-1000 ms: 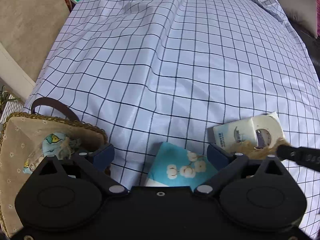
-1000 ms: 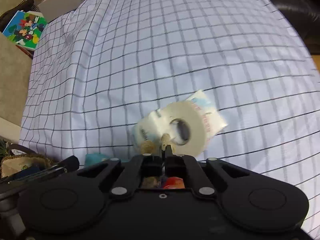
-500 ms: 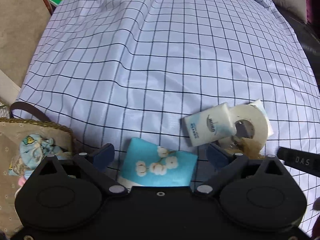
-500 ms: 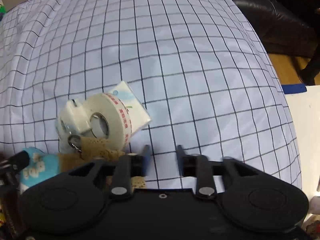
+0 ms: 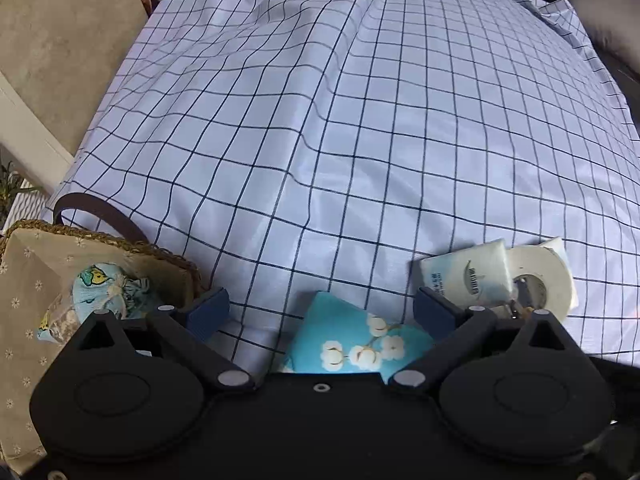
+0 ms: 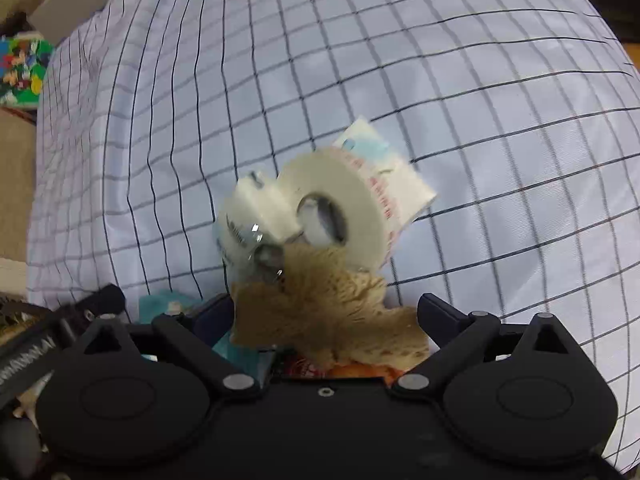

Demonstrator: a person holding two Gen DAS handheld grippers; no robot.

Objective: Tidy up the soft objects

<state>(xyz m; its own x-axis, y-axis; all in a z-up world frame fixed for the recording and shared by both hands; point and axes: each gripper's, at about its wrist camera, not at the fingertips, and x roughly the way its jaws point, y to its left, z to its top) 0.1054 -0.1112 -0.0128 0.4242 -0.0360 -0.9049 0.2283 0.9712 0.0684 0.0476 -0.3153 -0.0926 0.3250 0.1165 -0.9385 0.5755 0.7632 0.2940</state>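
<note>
- Left tongs [image 5: 320, 312] stand apart over the checked cloth [image 5: 360, 128], above the blue flowered packet [image 5: 352, 340].
- Right tongs [image 6: 324, 316] stand apart too; a tan fuzzy toy [image 6: 328, 308] lies between them, seemingly unclamped.
- White tape roll [image 6: 340, 216] and tissue pack [image 5: 468, 276] touch, just beyond.
- Basket [image 5: 24, 264] at near left holds a blue pouch [image 5: 104, 288].

Both wrist views look low across the checked cloth [image 5: 360, 140], sharing the tape roll [image 6: 340, 208].
</note>
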